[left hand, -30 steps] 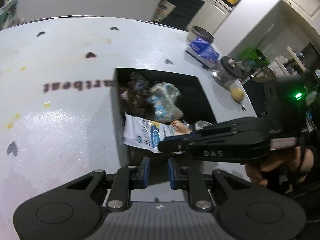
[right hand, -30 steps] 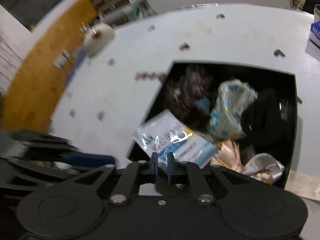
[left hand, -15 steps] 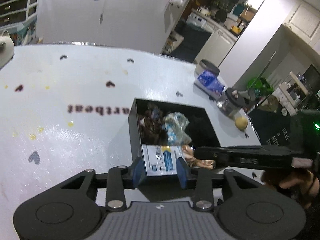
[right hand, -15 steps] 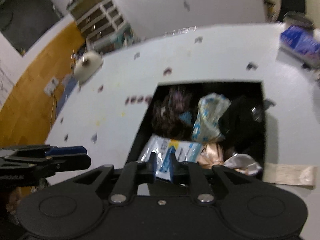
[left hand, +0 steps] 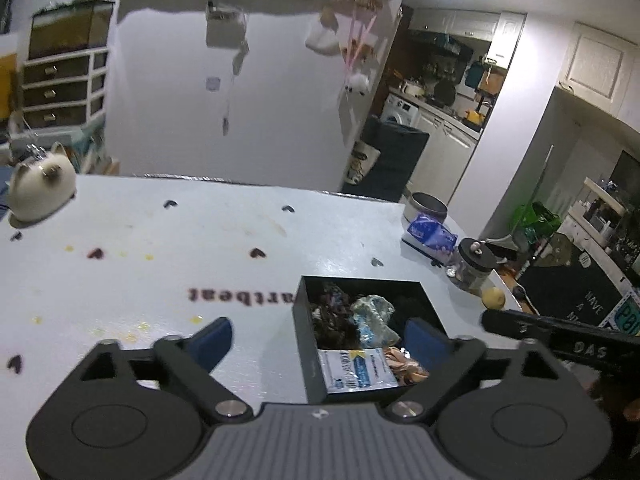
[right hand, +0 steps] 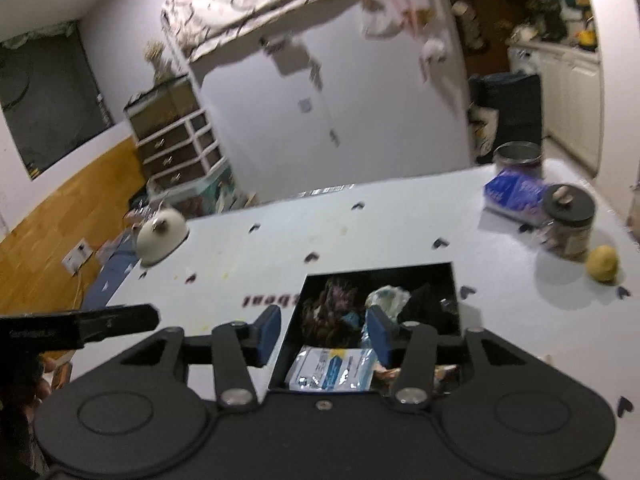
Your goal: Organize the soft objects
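Observation:
A black box (left hand: pixel 304 344) (right hand: pixel 288 344) stands on the white table and holds soft items: a dark fuzzy bundle (left hand: pixel 332 316) (right hand: pixel 328 312), a crumpled clear-blue bag (left hand: pixel 374 318) (right hand: pixel 386 298), a white-blue packet (left hand: pixel 358 370) (right hand: pixel 332 372), peach cloth (left hand: pixel 402 362) and a black item (right hand: pixel 424 304). My left gripper (left hand: pixel 318 342) is open and empty, raised above and in front of the box. My right gripper (right hand: pixel 324 334) is open and empty, also raised in front of the box. The right gripper shows at the right in the left wrist view (left hand: pixel 560 336).
A white cat figure (left hand: pixel 40 190) (right hand: pixel 162 236) sits at the table's far left. A blue tissue pack (left hand: pixel 430 236) (right hand: pixel 514 194), a metal tin (left hand: pixel 426 204), a black-lidded jar (left hand: pixel 472 264) (right hand: pixel 568 220) and a lemon (left hand: pixel 494 298) (right hand: pixel 602 264) stand at the right.
Both grippers have opened and pulled up and back from the box. The white-blue packet now lies inside the box at its near edge.

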